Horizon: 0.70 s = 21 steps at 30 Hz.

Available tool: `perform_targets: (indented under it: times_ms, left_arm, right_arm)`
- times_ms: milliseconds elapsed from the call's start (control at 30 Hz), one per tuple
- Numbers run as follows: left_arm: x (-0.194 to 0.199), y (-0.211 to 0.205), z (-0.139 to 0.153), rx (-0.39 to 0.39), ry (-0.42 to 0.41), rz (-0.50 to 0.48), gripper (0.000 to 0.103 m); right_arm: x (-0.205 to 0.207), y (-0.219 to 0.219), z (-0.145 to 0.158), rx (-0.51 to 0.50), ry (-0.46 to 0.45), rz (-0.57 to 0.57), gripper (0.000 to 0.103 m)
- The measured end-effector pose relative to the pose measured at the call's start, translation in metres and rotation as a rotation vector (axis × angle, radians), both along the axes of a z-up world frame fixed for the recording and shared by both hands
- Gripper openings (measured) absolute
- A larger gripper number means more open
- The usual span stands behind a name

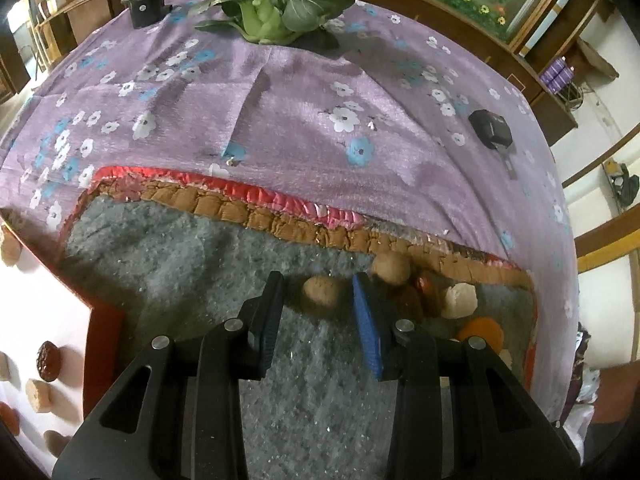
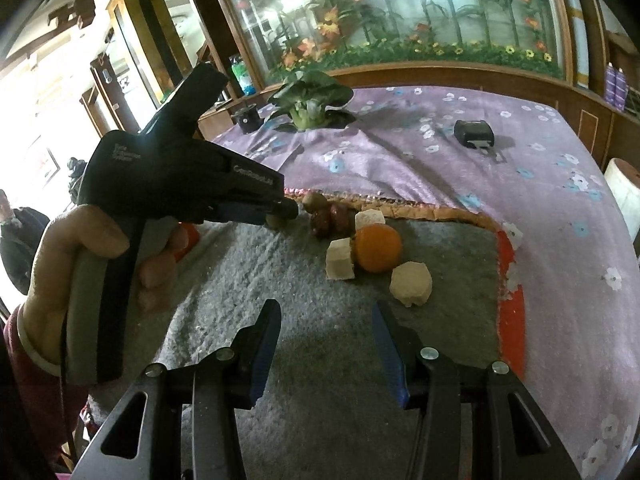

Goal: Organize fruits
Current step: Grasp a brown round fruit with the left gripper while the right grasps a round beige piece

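Observation:
My left gripper [image 1: 319, 292] hangs low over the grey mat [image 1: 180, 264], shut on a small tan round fruit [image 1: 322, 293]. Right of it lie another tan fruit [image 1: 391, 267], dark red dates [image 1: 416, 298], a white chunk [image 1: 460, 300] and an orange [image 1: 480, 332]. The right wrist view shows a hand holding that left gripper [image 2: 280, 214] beside the same cluster: dates [image 2: 330, 216], orange [image 2: 378, 248] and white chunks [image 2: 340, 260]. My right gripper [image 2: 325, 310] stands open over the mat's near part, with nothing between its fingers.
A purple floral cloth [image 1: 320, 92] covers the table, with a bok choy [image 1: 268, 8], a black cup [image 1: 146, 8] and a black car key [image 1: 491, 128] on it. More dates and pale pieces [image 1: 49, 360] lie on a white surface at the left. A white cylinder [image 2: 624, 196] stands at right.

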<state>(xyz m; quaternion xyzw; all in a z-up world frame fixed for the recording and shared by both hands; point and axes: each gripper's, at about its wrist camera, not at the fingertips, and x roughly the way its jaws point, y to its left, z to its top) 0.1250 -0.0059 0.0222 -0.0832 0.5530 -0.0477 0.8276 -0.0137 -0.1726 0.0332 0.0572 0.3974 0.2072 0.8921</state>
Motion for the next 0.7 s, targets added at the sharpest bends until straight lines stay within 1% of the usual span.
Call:
perform_targets:
  times_ms: [33,67,100,167,200,300,333,367,500,567,600,700]
  left_arm:
    - [0.0,0.0,-0.001,0.002,-0.003,-0.001,0.034]
    - [-0.002,0.0,-0.001,0.005,-0.011,-0.003,0.03]
    - [-0.002,0.0,-0.001,0.018,-0.014,-0.002,0.023]
    - [-0.004,0.003,0.0,0.008,-0.019,-0.01,0.021]
    - [-0.005,0.005,0.001,0.0,-0.019,-0.012,0.021]
    - [-0.011,0.008,0.005,0.014,-0.035,-0.015,0.021]
    - [-0.013,0.009,0.006,0.016,-0.04,-0.019,0.021]
    - [-0.015,0.01,0.007,0.014,-0.041,-0.021,0.021]
    - [-0.023,0.013,0.014,0.013,-0.059,-0.034,0.021]
    - [-0.026,0.015,0.016,0.011,-0.062,-0.037,0.021]
    - [-0.028,0.017,0.017,0.008,-0.065,-0.037,0.021]
    - [-0.03,0.025,0.021,0.005,-0.076,-0.025,0.021]
  right_arm:
    - [0.0,0.001,0.0,0.0,0.0,0.002,0.046]
    - [0.001,0.002,-0.001,-0.004,0.002,0.005,0.046]
    - [0.003,0.003,-0.001,-0.008,0.005,0.007,0.046]
    - [0.008,0.007,-0.002,-0.013,0.008,0.013,0.046]
    - [0.011,0.008,-0.003,-0.009,0.013,0.015,0.046]
    - [0.02,0.014,-0.006,0.001,0.031,0.021,0.046]
    - [0.025,0.017,-0.008,-0.005,0.035,0.019,0.046]
    - [0.033,0.022,-0.012,-0.04,0.044,-0.003,0.046]
    - [0.046,0.027,-0.016,-0.052,0.056,-0.01,0.046]
    - [0.048,0.033,-0.013,-0.062,0.042,-0.004,0.046]
    - [0.048,0.037,-0.011,-0.064,0.034,0.01,0.046]
    - [0.044,0.049,-0.009,-0.024,0.034,0.105,0.046]
